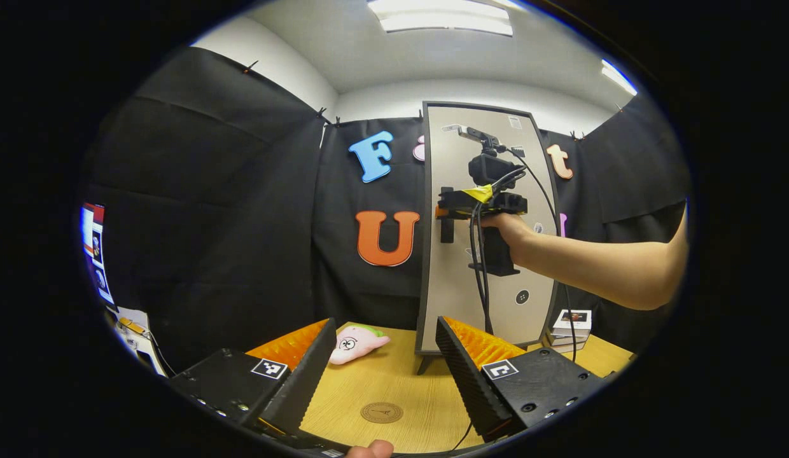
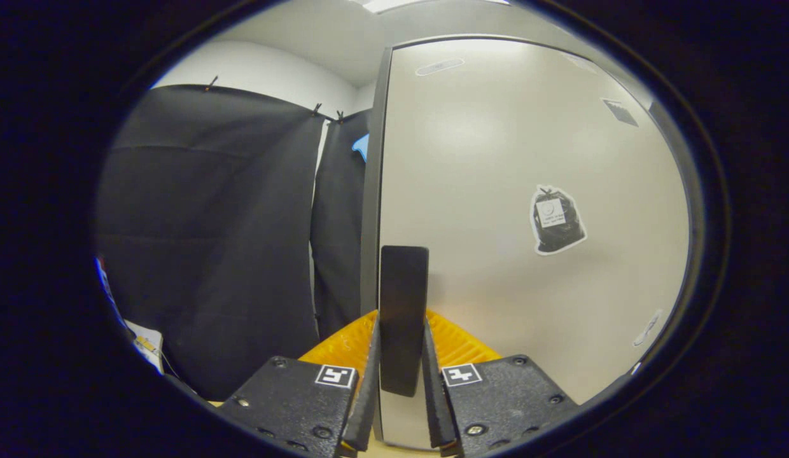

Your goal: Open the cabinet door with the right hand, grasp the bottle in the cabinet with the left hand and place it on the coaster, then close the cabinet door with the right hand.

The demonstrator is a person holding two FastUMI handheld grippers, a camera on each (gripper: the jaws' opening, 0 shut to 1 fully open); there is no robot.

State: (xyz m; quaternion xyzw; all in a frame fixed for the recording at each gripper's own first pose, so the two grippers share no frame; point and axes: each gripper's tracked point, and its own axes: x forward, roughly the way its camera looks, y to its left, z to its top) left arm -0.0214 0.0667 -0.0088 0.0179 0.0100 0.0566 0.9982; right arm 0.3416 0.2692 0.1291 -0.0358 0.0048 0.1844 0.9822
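In the left gripper view, the cabinet [image 1: 483, 222] is standing upright at the back of the worktop [image 1: 394, 388], against the booth wall. A coaster [image 1: 382, 412] is lying on the worktop in front of the cabinet, between the left claw's [image 1: 385, 375] spread fingers. A plush toy [image 1: 356, 342] is lying left of the cabinet's foot, behind the coaster. A stack of small boxes [image 1: 571, 327] is sitting right of the cabinet. The right claw [image 2: 401, 381] is reaching the door handle [image 2: 403, 318] near the door's left edge, one finger on each side of it.

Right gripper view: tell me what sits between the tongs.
The cabinet door's dark vertical handle stands between the right tongs, both fingers against it, in the right gripper view.
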